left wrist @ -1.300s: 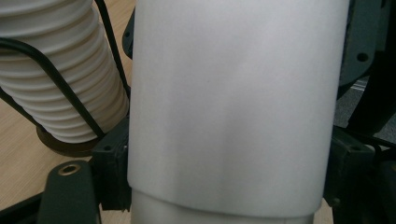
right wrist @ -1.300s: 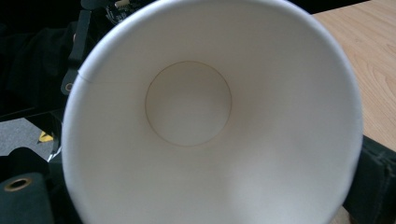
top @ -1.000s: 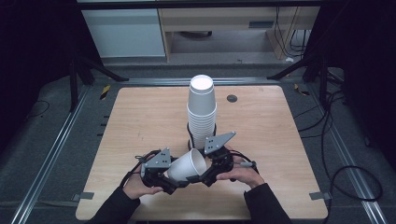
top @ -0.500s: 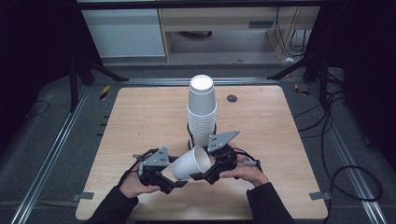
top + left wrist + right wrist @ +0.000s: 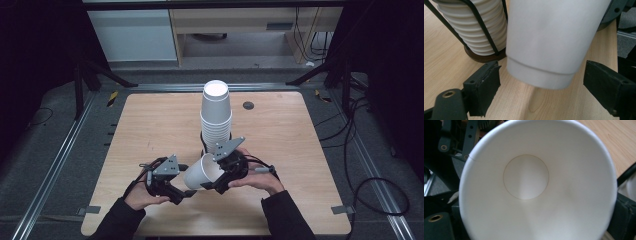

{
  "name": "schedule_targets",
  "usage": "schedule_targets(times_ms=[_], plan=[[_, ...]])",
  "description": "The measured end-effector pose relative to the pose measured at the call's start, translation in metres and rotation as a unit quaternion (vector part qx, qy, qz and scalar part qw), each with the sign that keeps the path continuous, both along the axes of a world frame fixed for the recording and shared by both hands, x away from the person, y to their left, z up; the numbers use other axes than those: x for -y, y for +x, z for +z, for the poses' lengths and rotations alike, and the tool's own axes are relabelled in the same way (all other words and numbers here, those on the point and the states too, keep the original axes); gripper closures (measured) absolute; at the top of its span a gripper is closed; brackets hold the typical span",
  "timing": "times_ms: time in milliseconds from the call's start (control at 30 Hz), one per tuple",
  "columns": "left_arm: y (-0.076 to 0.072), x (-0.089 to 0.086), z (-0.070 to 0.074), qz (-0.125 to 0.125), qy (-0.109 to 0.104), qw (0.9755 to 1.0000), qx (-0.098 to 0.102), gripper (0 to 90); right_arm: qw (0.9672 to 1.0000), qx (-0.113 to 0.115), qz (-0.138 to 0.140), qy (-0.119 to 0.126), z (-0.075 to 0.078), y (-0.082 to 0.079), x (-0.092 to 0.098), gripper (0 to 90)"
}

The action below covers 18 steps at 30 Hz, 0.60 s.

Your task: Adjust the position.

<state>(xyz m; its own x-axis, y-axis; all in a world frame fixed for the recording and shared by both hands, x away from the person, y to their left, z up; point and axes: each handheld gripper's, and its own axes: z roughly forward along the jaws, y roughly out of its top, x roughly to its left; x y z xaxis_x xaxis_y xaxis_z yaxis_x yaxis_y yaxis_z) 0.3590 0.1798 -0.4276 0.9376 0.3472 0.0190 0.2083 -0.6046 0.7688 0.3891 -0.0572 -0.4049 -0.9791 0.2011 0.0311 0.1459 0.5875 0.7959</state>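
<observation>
At the near middle of the table point(image 5: 150, 125), 1 white cup point(image 5: 200, 173) lies tilted in the air between the 2 grippers, its base toward the person's left and its mouth toward the right. The left gripper point(image 5: 187, 193) has just been opening: its jaws stand wide apart on either side of the cup's base, and in the left gripper view neither pad point(image 5: 485, 82) touches the cup point(image 5: 549, 42). The right gripper point(image 5: 214, 186) is clamped on the cup near its rim; its own view looks straight down into the cup point(image 5: 536, 187) to the round bottom. Just behind stands the stack point(image 5: 216, 117) of cups in a black wire holder point(image 5: 482, 30).

This looks like a hand-over: the cup passes from left to right, and the left has let go. Next, the left gripper should back away without brushing the base, while the right keeps a light grip so the thin wall doesn't buckle, then carries the cup to its place.
</observation>
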Motion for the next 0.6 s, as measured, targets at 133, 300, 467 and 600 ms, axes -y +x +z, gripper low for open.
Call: schedule_targets(times_ms=[133,300,467,600], plan=[[0.0,0.002,-0.002,0.0,0.014,0.9999,0.002,13.4,0.9997,0.002,0.008,-0.024,0.002,0.002,-0.013,8.0],[0.001,0.003,-0.004,0.0,0.02,0.9998,0.004,16.2,0.9987,0.0,0.025,-0.044,0.004,0.002,-0.029,7.9],[0.001,0.002,-0.004,-0.001,0.014,0.9999,0.004,21.9,0.9986,-0.005,0.029,-0.045,0.005,0.003,-0.033,7.7],[0.001,0.0,-0.004,-0.001,0.008,0.9999,0.008,22.4,0.9988,-0.005,0.027,-0.041,0.005,0.003,-0.033,6.5]])
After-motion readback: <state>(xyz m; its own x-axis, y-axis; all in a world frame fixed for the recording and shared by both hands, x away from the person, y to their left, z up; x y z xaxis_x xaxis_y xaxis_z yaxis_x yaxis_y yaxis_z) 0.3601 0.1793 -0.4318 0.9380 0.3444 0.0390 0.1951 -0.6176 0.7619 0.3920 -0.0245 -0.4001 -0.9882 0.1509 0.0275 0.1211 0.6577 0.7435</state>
